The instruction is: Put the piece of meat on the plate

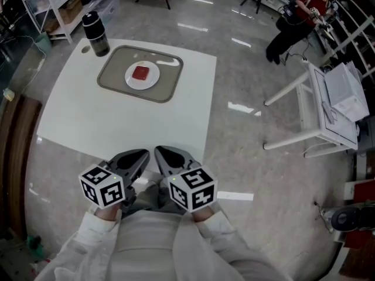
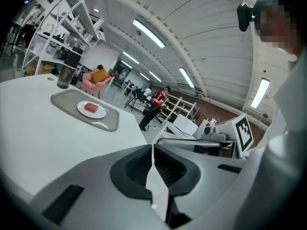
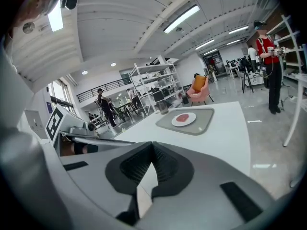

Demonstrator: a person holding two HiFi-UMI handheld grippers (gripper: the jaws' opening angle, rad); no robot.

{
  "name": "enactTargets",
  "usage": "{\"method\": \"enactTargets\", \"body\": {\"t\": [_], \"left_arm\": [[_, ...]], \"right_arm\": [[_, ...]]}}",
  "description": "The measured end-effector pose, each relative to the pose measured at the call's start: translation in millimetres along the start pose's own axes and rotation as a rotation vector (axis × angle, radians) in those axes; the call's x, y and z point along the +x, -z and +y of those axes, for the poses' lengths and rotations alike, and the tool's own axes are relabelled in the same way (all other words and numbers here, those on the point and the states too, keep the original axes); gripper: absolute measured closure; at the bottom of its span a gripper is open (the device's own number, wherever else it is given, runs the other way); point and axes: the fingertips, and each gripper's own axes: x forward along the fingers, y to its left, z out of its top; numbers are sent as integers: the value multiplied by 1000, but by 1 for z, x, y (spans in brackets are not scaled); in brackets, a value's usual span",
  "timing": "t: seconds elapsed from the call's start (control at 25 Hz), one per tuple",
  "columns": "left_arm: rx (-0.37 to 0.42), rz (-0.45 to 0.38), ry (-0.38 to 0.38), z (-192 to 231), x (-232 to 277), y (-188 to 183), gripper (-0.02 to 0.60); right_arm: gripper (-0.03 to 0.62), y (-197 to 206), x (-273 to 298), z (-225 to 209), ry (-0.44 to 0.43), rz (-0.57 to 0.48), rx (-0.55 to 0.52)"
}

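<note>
Head view: a red piece of meat (image 1: 140, 72) lies on a white plate (image 1: 132, 81) in a grey tray (image 1: 114, 81) on the white tabletop (image 1: 117, 122), upper left of centre, beside a dark tumbler (image 1: 95, 34). At bottom centre, the left gripper (image 1: 140, 154) and right gripper (image 1: 163, 152) sit side by side, well apart from the plate. Left gripper view: the left gripper (image 2: 152, 150) is closed and empty; the meat (image 2: 90, 108) is at far left. Right gripper view: the right gripper (image 3: 152, 147) is likewise closed on nothing; the meat (image 3: 182, 118) is right of centre.
</note>
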Motion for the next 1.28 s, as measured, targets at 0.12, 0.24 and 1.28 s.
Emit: {"method": "enactTargets", "body": {"t": [0.12,0.24,1.28], "left_arm": [[-3,0,9,1,-1,0,561],[-12,1,15,4,-1,1,561],[-29,-7,30,0,-10,8,561]], "right_arm": [[579,-1,-1,-2,15,-11,5],[579,-2,-3,-5,30,-21,9],[580,-5,-22,-9,93,-35,-33]]}}
